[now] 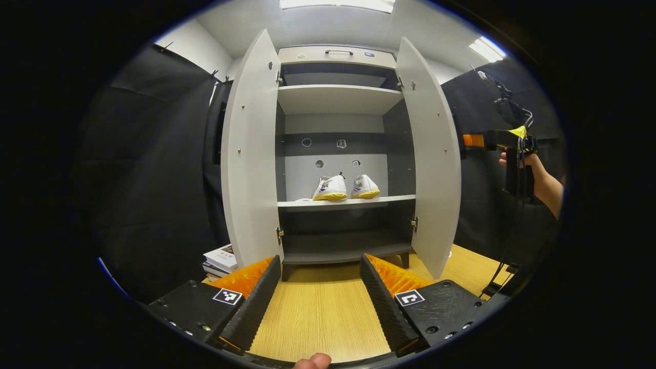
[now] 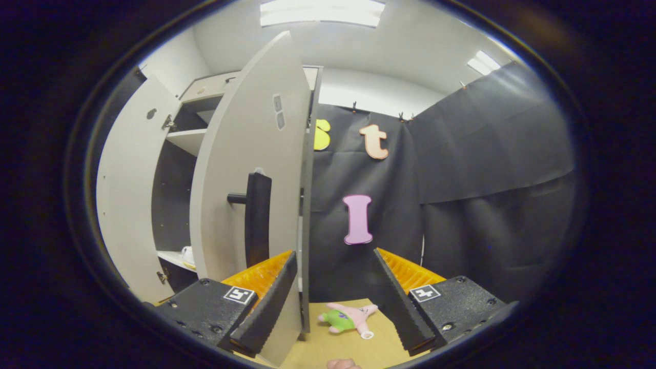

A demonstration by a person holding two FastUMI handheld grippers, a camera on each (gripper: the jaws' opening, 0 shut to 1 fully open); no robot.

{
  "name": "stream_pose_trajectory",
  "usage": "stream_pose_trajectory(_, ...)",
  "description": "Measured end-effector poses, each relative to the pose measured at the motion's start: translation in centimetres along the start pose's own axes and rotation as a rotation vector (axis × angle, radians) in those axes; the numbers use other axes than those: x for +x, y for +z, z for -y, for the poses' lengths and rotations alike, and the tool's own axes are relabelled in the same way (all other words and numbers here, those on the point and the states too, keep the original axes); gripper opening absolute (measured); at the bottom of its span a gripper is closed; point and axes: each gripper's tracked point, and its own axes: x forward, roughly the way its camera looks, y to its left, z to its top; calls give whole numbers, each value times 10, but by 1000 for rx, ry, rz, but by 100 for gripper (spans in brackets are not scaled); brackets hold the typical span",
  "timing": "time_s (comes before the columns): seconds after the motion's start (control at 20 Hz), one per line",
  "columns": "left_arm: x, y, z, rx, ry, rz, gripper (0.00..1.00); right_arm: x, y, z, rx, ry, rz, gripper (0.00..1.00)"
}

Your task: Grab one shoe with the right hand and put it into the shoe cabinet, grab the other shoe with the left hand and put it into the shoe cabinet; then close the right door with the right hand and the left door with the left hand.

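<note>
Two white shoes with yellow soles, one beside the other, stand on the middle shelf of the grey shoe cabinet. Both doors are swung open, the left door and the right door. My left gripper is open over the wooden table, facing the cabinet from a distance, with nothing in it. My right gripper, held by a hand, is behind the right door's outer face. In the right gripper view it is open, and the right door's free edge stands between its fingers, near the black handle.
A stack of books lies on the table left of the cabinet. A pink and green plush toy lies on the table beyond the right door. Black cloth walls close in both sides. The lower shelf is bare.
</note>
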Motion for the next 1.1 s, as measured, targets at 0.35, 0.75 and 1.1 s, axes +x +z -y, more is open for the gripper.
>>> stream_pose_trajectory(0.35, -3, -7, -16, -7, 42, -11, 92, 24, 1, -90, 32, 136, -6, 95)
stream_pose_trajectory(0.75, -19, -18, -82, -48, 206, -36, 89, -31, 14, -115, 70, 196, 34, 99)
stream_pose_trajectory(1.1, -4, 23, -197, 6, 411, 33, 88, -123, -43, -108, 39, 186, -16, 99)
